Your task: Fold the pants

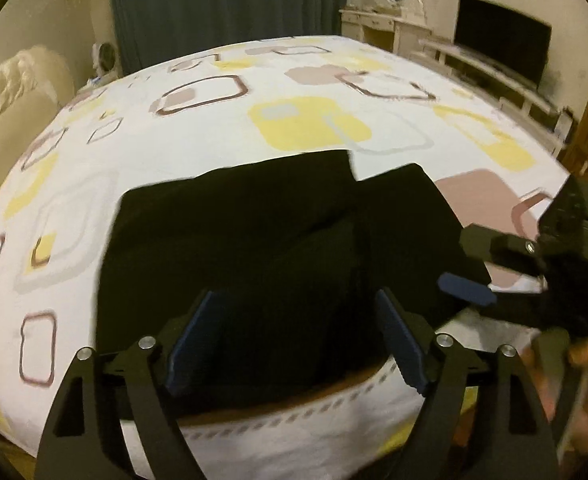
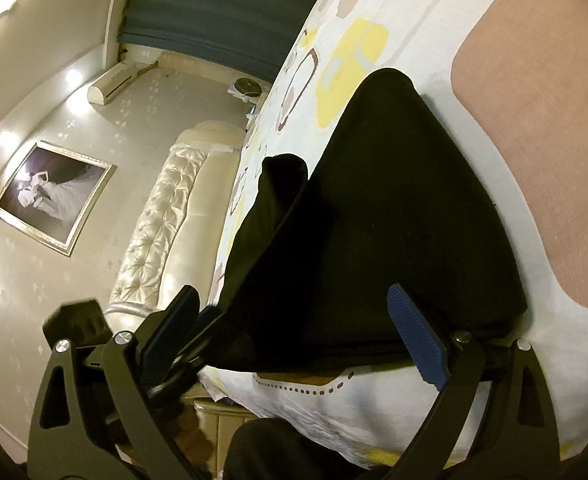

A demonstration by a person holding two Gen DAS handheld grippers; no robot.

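Black pants (image 1: 278, 240) lie partly folded on a bed (image 1: 198, 128) covered by a white sheet with yellow, pink and brown rounded squares. The garment sits at the near edge of the bed, directly in front of both grippers, with its bulk running away from the person toward the middle of the mattress. In the left wrist view the far end shows two separate squared ends side by side, so the layers do not lie evenly on one another. The left gripper (image 1: 294, 336) hovers low over the near edge of the cloth with its blue-padded fingers spread wide, black fabric showing between them; nothing is pinched. The right gripper (image 2: 301, 340) is just beside it to the right, tilted steeply, its fingers also spread apart around the near right corner of the pants without closing on it. In the right wrist view a loose flap of fabric stands up on the side toward the padded headboard (image 2: 166, 216). Judging from this, both grippers are about equally near the garment's close edge, and the next fold would carry that edge forward, away from the person.
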